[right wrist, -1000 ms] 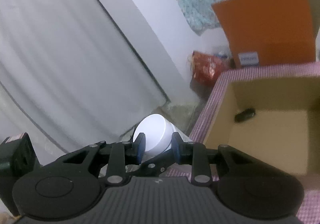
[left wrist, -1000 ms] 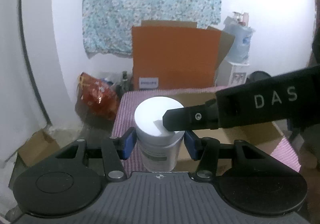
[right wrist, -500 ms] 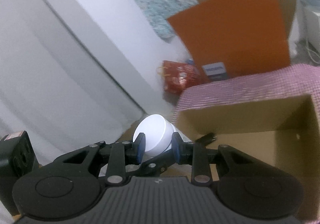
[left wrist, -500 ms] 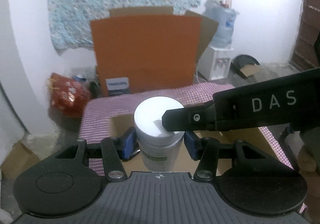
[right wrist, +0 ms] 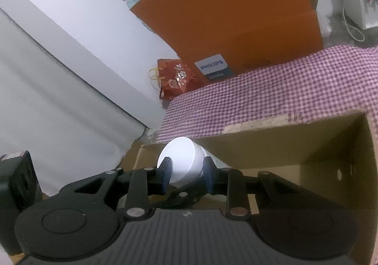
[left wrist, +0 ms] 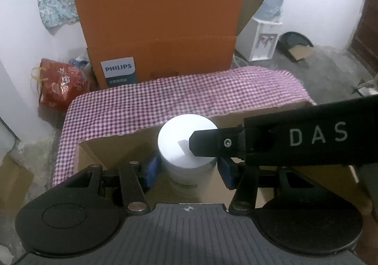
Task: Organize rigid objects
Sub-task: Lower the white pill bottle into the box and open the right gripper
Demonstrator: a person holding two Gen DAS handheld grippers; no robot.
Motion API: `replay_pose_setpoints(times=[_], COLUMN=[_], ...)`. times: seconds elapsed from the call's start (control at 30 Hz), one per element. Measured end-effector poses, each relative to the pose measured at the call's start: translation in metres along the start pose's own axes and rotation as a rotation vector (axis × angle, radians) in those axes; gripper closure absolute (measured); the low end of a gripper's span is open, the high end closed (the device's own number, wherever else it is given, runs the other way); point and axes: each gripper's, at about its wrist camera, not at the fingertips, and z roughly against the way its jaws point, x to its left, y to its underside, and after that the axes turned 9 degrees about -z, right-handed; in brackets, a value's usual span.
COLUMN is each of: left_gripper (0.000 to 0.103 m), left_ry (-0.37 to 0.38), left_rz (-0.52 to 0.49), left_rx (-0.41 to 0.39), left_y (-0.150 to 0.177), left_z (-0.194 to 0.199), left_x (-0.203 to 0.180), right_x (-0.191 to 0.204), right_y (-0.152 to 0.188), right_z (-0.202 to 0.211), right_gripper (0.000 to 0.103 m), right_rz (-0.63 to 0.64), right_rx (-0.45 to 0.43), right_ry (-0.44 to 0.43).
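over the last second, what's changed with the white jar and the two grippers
Both grippers have carried the white jar from beside the table to above the open cardboard box, which now fills the space beneath it, and the view tips further down. Nothing was let go: the left gripper stays clamped on the jar's body and the right gripper stays clamped on its lid. The checked cloth and orange box have not moved.

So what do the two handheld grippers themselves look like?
Both look alike. The left gripper and right gripper have black linkage arms with silver pivot pins, blue finger pads, round black discs at each side and a ribbed grey body. The right one's side reads DAS in white letters.
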Motion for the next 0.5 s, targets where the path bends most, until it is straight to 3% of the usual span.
replay_pose_setpoints(times=[0.33, 0.5], left_gripper=[0.050, 0.038], left_ry=[-0.035, -0.039], left_rz=[-0.032, -0.054], left_rx=[0.070, 0.078], left_y=[0.002, 0.002], left_z=[-0.024, -0.018], left_x=[-0.012, -0.017], right_x=[-0.021, -0.016], right_y=[0.000, 0.000], right_z=[-0.024, -0.016], right_gripper=[0.071, 0.070], right_rz=[-0.035, -0.025], right_rx=[0.033, 0.027], right_ry=[-0.003, -0.013])
